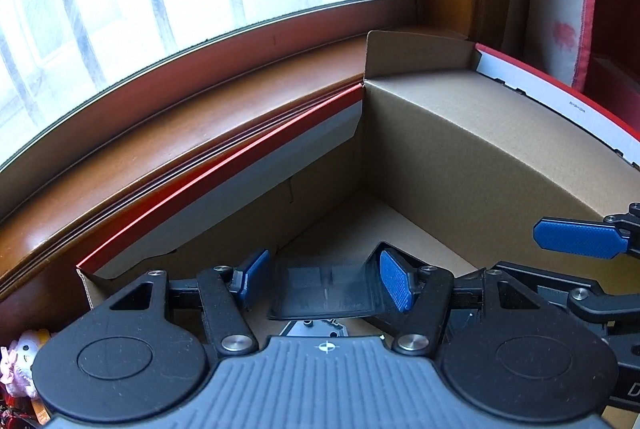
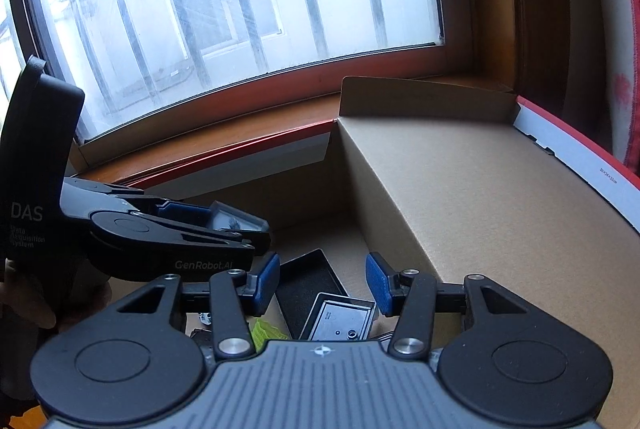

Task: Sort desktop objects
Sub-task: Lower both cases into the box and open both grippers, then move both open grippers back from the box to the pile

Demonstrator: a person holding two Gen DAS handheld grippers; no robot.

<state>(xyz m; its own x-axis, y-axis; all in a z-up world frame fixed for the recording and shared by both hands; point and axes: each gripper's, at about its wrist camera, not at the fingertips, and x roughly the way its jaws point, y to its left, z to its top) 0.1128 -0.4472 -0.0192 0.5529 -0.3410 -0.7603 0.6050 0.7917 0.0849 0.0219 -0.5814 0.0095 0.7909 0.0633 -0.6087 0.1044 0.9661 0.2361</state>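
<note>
Left fingers: the left gripper (image 1: 326,279) is held part-open around a smoky translucent plastic case (image 1: 324,289); pad contact cannot be told.
Right fingers: the right gripper (image 2: 322,283) is held part-open with nothing gripped, above a grey rectangular device (image 2: 340,319) and a black foam-lined tray (image 2: 310,281).
Location: all are seen inside an open brown cardboard box (image 1: 460,149) set beside a wooden window sill (image 1: 180,125).
</note>
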